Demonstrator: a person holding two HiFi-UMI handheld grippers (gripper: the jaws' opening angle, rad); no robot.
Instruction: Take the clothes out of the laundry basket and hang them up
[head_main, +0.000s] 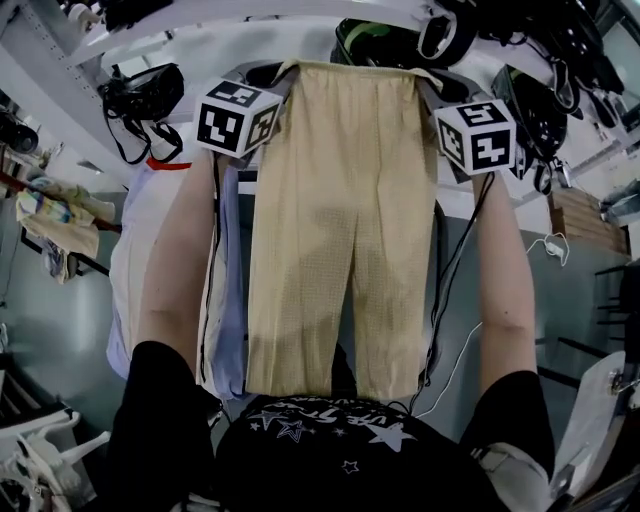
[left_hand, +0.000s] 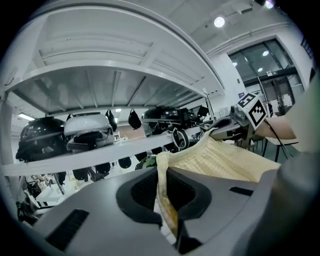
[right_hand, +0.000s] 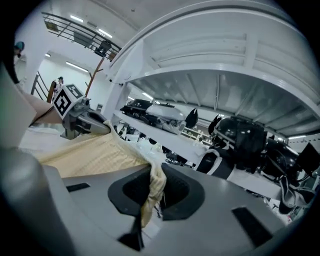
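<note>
A pair of pale yellow trousers (head_main: 340, 220) hangs spread in front of me, legs down, held by the waistband. My left gripper (head_main: 268, 82) is shut on the waistband's left corner, with the yellow cloth (left_hand: 167, 200) pinched between its jaws. My right gripper (head_main: 432, 88) is shut on the right corner, the cloth (right_hand: 152, 187) bunched between its jaws. In each gripper view the waistband (left_hand: 220, 155) stretches across to the other gripper. The laundry basket is not in view.
A white shelf (left_hand: 100, 150) with black helmets and gear (right_hand: 245, 142) runs ahead at gripper height. Light shirts (head_main: 225, 290) hang behind the trousers at left. A patterned cloth (head_main: 55, 220) hangs on a rail at far left. A white hanger (head_main: 40, 455) lies at lower left.
</note>
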